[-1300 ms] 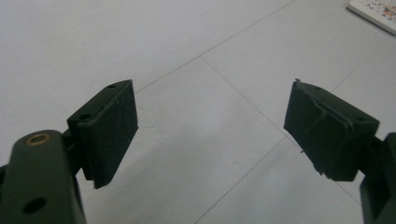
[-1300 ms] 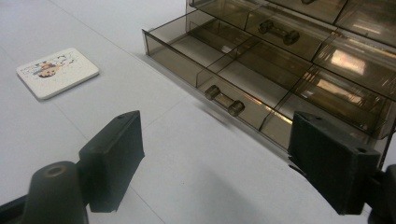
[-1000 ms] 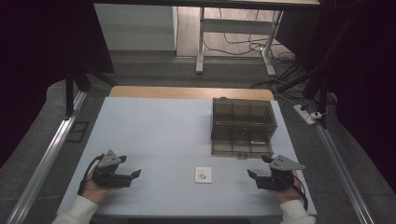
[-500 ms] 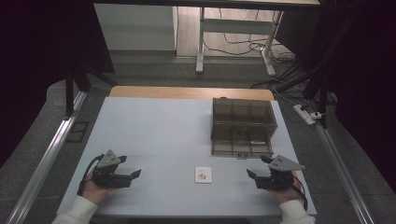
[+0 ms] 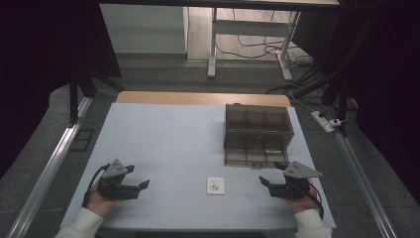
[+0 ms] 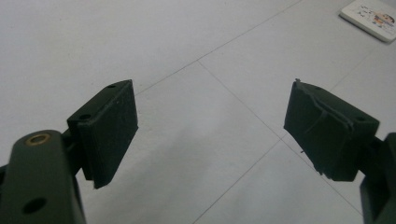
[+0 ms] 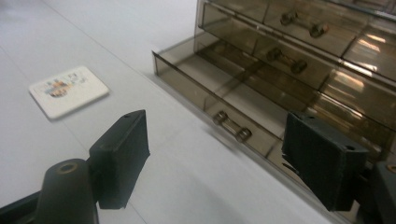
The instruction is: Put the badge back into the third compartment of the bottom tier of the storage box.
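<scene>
Drawer box [image 5: 257, 133], smoky clear plastic, sits on the table [image 5: 168, 139] ahead of the right gripper [image 5: 270, 182] and slightly to its inner side, well apart from the left gripper [image 5: 141, 186]. Bottom drawer [image 7: 224, 100] is pulled out toward the person, other drawers pushed in; small round knob handles [image 7: 232, 126] on the fronts. In the right gripper view the open drawer lies just beyond the jaws, nearer the right-hand jaw, not touching. Table is covered with a pale sheet, wood edge at the far side. Right gripper held low over the table near the front edge, jaws wide apart, nothing between them. Left gripper likewise low near the front edge, jaws wide apart, holding nothing, bare table under them in the left gripper view. Small white card [image 5: 215, 185] with a printed picture lies flat between the two grippers, closer to the right one, just short of the box front. In the left gripper view the card [image 6: 371, 18] is far off past the right-hand jaw; in the right gripper view the card [image 7: 67, 91] is beyond the left-hand jaw, apart from it.
</scene>
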Tool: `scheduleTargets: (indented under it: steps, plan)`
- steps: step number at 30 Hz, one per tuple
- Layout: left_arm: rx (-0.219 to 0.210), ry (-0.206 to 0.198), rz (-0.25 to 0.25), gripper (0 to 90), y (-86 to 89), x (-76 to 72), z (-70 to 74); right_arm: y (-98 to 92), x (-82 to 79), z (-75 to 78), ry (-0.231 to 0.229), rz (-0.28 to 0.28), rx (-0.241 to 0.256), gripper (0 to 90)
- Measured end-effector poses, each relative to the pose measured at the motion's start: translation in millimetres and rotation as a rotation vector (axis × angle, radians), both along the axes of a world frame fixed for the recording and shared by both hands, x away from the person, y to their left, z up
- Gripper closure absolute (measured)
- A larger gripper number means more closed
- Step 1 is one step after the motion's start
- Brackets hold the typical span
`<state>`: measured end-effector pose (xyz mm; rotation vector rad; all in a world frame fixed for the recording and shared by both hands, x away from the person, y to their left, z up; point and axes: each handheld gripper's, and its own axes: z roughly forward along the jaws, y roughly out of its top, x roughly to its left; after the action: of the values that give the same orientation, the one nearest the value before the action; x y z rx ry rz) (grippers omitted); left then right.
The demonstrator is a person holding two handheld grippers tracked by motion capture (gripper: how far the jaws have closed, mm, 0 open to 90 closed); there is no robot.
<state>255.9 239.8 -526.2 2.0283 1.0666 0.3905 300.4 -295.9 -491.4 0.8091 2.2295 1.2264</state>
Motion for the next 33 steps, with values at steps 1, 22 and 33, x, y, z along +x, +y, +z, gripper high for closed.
scheduleTargets:
  steps: [1,22,33]
  plan:
    - [0.0,0.0,0.0,17.1,0.0,0.1,-0.1,1.1,0.2,1.4,-0.001,0.003,-0.004,22.6]
    - [-0.012,0.0,0.0,17.1,0.9,0.4,0.3,31.9,12.1,15.9,0.007,0.119,-0.012,22.8]
    - [-0.008,-0.004,0.0,17.1,0.7,0.2,0.3,49.6,16.5,20.3,0.007,0.173,-0.028,24.4]
